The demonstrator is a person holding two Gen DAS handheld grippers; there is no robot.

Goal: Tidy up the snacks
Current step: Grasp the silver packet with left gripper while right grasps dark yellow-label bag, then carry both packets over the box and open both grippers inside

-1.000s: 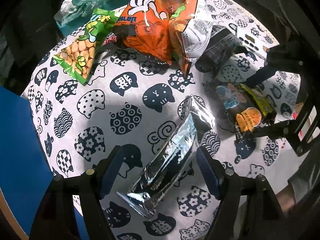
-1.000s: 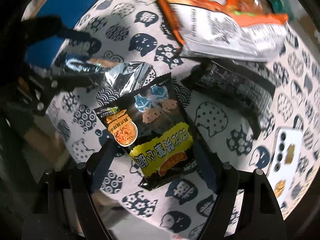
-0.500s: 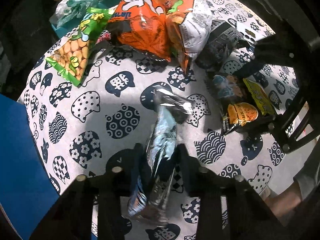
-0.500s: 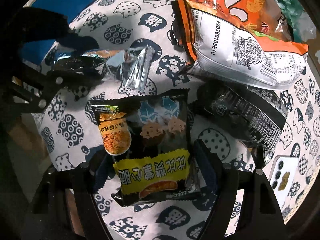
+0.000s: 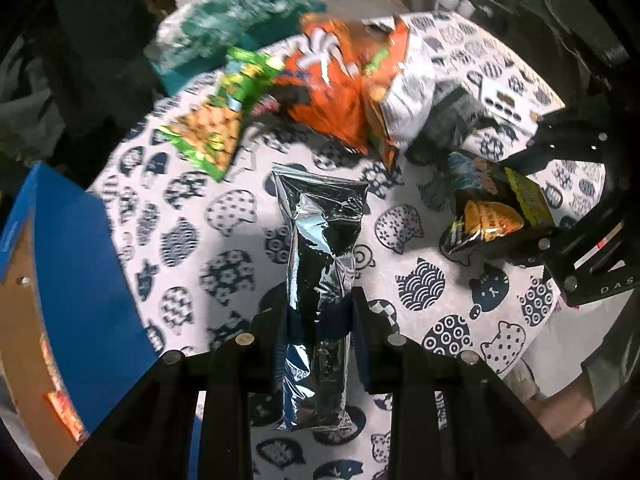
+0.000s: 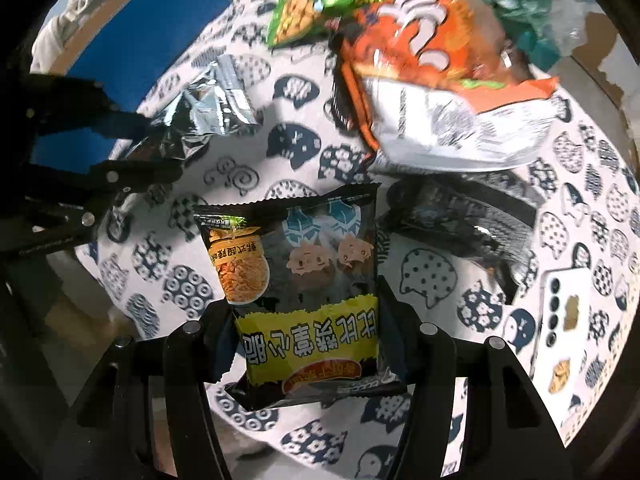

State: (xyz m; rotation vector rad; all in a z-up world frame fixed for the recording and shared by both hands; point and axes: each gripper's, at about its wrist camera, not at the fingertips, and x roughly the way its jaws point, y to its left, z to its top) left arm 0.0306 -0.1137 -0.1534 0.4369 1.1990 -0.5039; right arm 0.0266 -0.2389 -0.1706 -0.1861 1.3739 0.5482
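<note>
Left wrist: silver packet (image 5: 320, 264) pinched upright between the left claw (image 5: 320, 320) pads, off the tablecloth (image 5: 424, 280).

Strong fisheye bending is curving both views, with black vignetting ringing the edges. Bright overhead light is washing the patterned cloth (image 5: 448, 184) pale, while glare is flashing off the silver packet (image 5: 320, 240). Motion blur is smearing the far orange bag (image 6: 432, 48) and green bag (image 5: 216, 128).
</note>
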